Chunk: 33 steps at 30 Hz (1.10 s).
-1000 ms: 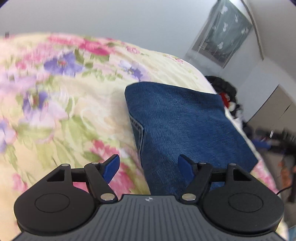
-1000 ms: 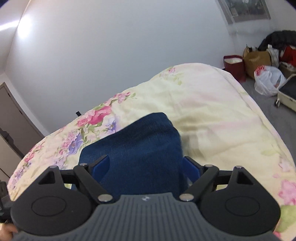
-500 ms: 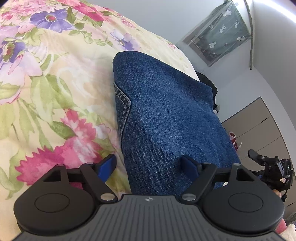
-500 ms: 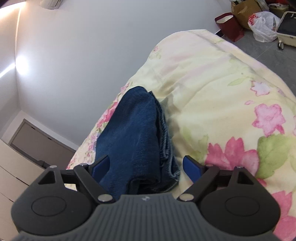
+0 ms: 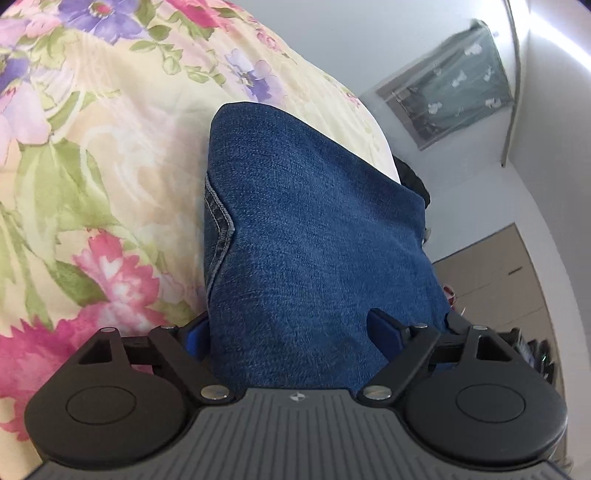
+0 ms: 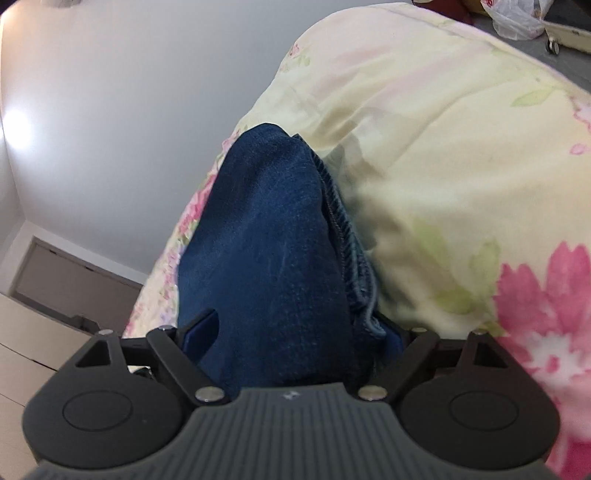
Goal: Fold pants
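The folded blue denim pants [image 5: 314, 229] lie in a thick stack on the floral bedspread [image 5: 92, 166]. My left gripper [image 5: 291, 332] is open, its blue pads straddling the near edge of the stack, the left pad partly hidden under the denim. The pants also show in the right wrist view [image 6: 269, 251]. My right gripper [image 6: 291, 336] is open too, its jaws on either side of the stack's other end, the right pad tucked beside the stitched hem.
The bedspread [image 6: 461, 166] spreads out around the pants. A grey wall hanging [image 5: 454, 81] and a wooden cabinet [image 5: 509, 273] stand past the bed. A plastic bag [image 6: 517, 18] lies on the floor beyond the bed's edge.
Both grippers have moved forward onto the folded pants, so the stack now fills the space between each pair of open jaws. The views tilted lower toward the bed.
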{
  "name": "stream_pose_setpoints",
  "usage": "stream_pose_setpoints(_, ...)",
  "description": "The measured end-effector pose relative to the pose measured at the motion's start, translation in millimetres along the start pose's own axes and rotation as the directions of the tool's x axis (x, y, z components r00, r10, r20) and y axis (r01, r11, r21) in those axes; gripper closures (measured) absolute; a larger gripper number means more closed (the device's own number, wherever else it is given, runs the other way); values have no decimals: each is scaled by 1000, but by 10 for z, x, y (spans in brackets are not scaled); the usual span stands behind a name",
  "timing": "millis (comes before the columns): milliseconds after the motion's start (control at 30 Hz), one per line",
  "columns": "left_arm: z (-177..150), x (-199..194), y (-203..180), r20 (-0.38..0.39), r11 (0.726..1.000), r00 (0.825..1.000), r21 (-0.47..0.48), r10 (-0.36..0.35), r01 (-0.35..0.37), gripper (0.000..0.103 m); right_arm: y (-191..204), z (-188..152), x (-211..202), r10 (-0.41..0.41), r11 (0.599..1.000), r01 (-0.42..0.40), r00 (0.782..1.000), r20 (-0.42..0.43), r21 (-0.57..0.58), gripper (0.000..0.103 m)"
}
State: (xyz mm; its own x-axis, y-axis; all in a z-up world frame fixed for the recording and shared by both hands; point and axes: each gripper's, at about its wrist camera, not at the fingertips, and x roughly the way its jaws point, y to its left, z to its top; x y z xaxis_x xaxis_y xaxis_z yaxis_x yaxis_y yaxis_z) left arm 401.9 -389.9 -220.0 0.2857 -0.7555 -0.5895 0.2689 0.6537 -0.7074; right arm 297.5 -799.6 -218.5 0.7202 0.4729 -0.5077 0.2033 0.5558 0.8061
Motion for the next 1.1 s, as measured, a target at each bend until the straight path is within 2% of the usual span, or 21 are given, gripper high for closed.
stream_pose_setpoints(33,35,48,36,-4,1000,1000,-5,-4,4,4,-11,-4,12,21,1000,-21,1000,19,8,19)
stream_pose_setpoints(67,68,78,71,-13,1000,1000,3,29,-29,14,-38,-9,32,17,1000,-17,999,31,15,24)
stream_pose_setpoints(133,95,63,107,-18,999,999,14,31,-31,19,-89,-25,121,-109,993,106,993,47,45,35)
stream_pose_setpoints(167,98,42,133,-18,1000,1000,9,23,-23,22,-79,-46,123,-113,993,111,992,61,44,34)
stream_pose_setpoints(233,88,43,180,-11,1000,1000,-18,-7,7,23,-41,-69,105,-113,994,112,991,71,17,34)
stream_pose_setpoints(267,79,57,187,-9,999,1000,-32,-26,25,29,-39,-82,96,-111,994,110,991,78,13,35)
stream_pose_setpoints(333,58,38,179,11,998,1000,-51,-26,27,30,-28,-117,93,-104,995,103,990,97,13,44)
stream_pose_setpoints(400,56,23,173,23,998,999,-58,-32,33,42,4,-156,93,-98,995,97,987,125,20,47)
stream_pose_setpoints(433,50,5,211,33,996,998,-77,-48,50,46,19,-177,75,-99,995,98,986,136,20,50)
stream_pose_setpoints(500,50,-20,287,50,988,996,-127,-81,86,60,35,-210,17,-88,996,84,984,157,32,56)
stream_pose_setpoints(600,59,-87,314,69,982,990,-136,-119,128,72,77,-209,-4,-60,997,50,979,193,57,62)
stream_pose_setpoints(667,105,-147,273,72,981,987,-118,-146,153,76,156,-216,-13,-53,998,43,978,200,55,64)
stream_pose_setpoints(767,193,-296,204,78,982,983,-77,-169,175,77,289,-240,-85,-25,998,13,977,213,59,64)
stream_pose_setpoints(900,261,-696,261,120,978,974,-52,-194,201,77,590,-337,-81,17,1000,-21,978,207,19,64)
stream_pose_setpoints(1100,174,-1458,568,153,990,979,-19,-136,140,77,1069,-793,158,97,995,-95,981,166,-17,64)
